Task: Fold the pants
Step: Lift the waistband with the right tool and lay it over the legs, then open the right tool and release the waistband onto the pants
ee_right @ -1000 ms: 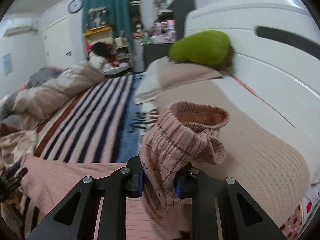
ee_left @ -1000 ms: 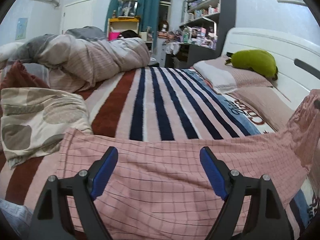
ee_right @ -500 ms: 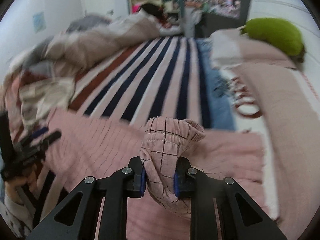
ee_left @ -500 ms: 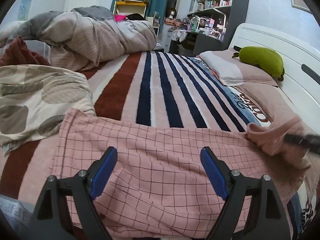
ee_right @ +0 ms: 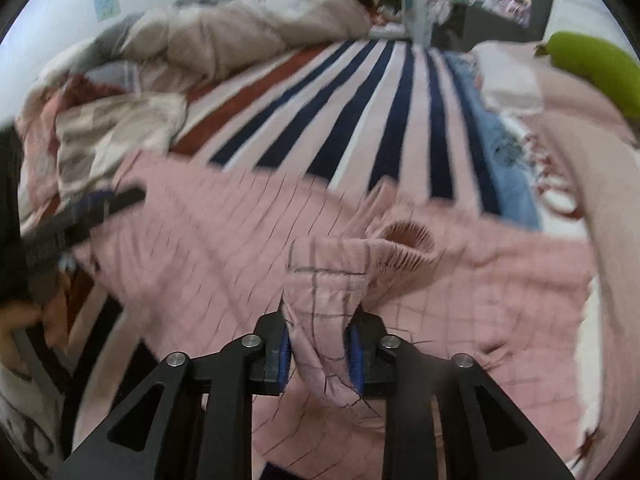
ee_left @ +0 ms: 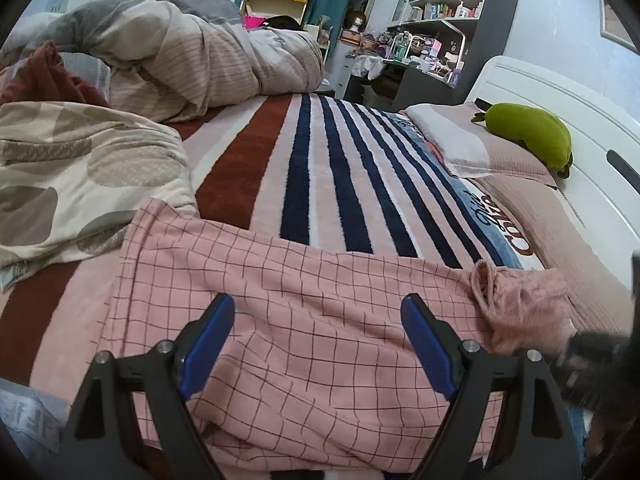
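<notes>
Pink checked pants (ee_left: 304, 300) lie spread across the striped bed. My left gripper (ee_left: 318, 346) is open just above the cloth near the leg end, holding nothing. My right gripper (ee_right: 322, 356) is shut on the bunched elastic waistband (ee_right: 332, 276) of the pants (ee_right: 224, 232) and holds it up over the flat part. In the left wrist view the waistband (ee_left: 516, 304) shows at the right with the right gripper (ee_left: 592, 350) blurred beside it. The left gripper (ee_right: 80, 216) shows at the left of the right wrist view.
A patterned cream blanket (ee_left: 72, 176) lies left of the pants. A heap of duvet (ee_left: 192, 64) fills the far left. Pillows (ee_left: 472, 148) and a green plush (ee_left: 532, 136) sit by the white headboard (ee_left: 560, 100) on the right. Shelves (ee_left: 440, 20) stand beyond the bed.
My right gripper has carried the waistband leftward and down over the pants, toward the left gripper. The left gripper has stayed open over the leg end.
</notes>
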{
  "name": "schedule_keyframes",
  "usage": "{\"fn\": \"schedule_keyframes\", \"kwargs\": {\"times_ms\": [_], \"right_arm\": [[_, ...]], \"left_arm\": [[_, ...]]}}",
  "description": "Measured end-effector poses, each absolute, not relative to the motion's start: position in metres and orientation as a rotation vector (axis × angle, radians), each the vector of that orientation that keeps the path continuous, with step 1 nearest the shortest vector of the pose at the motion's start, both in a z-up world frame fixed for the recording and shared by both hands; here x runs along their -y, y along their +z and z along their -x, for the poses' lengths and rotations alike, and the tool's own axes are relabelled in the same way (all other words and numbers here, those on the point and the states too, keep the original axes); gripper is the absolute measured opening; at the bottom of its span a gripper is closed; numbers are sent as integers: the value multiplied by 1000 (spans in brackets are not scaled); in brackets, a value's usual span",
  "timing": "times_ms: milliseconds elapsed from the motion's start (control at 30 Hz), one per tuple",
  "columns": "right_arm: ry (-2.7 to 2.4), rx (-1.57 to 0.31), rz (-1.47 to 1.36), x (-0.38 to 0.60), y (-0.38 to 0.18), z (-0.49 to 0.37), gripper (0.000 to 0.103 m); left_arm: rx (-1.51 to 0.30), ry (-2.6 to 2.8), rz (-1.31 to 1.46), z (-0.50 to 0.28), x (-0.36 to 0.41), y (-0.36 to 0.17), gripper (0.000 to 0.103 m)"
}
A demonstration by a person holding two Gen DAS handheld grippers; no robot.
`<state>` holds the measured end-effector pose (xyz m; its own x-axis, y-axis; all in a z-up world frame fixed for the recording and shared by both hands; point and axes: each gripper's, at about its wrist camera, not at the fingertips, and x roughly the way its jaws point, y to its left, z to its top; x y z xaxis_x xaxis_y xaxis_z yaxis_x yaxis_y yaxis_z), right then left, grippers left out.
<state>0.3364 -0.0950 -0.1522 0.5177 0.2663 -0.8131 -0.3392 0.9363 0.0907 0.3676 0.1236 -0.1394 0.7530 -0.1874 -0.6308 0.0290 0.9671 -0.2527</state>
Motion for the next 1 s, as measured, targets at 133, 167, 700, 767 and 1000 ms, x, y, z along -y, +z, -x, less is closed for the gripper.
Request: {"fn": "schedule_keyframes", "kwargs": {"times_ms": [133,167,700,767,1000], "right_arm": [[440,-979,10,93,-166,-322,45],[449,-964,12,92,-163,-318,45],[399,-928,-108,108,-159,-355,40],[454,-907,-83,99,-159,-353,37],[503,-912,1,81,-150,-358,37]], "left_arm": [[-715,-125,232,-369,-123,-140,82],[-715,-124,230,-369,-123,-140,83],[-715,-135,249,-367,-126,-141,82],[-716,-135,250,-367,-126,-141,82],[-723,-134,250,-368,-126,-141,82]]}}
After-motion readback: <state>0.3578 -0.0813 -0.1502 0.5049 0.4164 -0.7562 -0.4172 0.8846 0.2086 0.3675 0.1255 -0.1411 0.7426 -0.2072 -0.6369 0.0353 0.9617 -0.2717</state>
